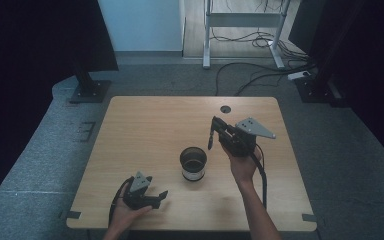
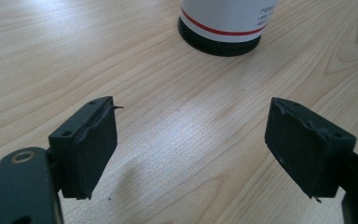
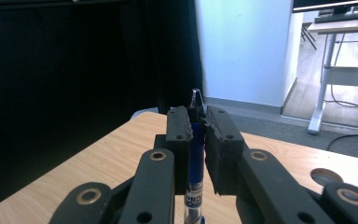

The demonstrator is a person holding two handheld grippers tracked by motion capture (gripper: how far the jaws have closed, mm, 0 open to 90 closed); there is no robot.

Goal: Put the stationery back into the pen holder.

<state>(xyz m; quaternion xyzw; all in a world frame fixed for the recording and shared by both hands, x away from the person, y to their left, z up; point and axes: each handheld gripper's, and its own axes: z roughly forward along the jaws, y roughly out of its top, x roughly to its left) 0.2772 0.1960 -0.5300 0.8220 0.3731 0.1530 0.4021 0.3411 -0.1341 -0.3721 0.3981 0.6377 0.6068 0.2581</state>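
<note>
The right claw (image 1: 211,134) was clamped on a blue pen (image 3: 195,154), its two black jaws pressed against the barrel from either side; in the right gripper view the pen stood upright between them with its silver tip poking above the pads. From above, that claw hung over the worktop (image 1: 145,130) at about two o'clock from the pen cup (image 1: 193,163), up and a little to the side of its open mouth, not touching it. The cup, a white cylinder with a red band and a dark base, stood upright near the middle of the worktop. The left claw (image 1: 161,197) rested low at about seven o'clock from the cup, well apart from it. Its jaws stood spread with bare wood between them and nothing held.
</note>
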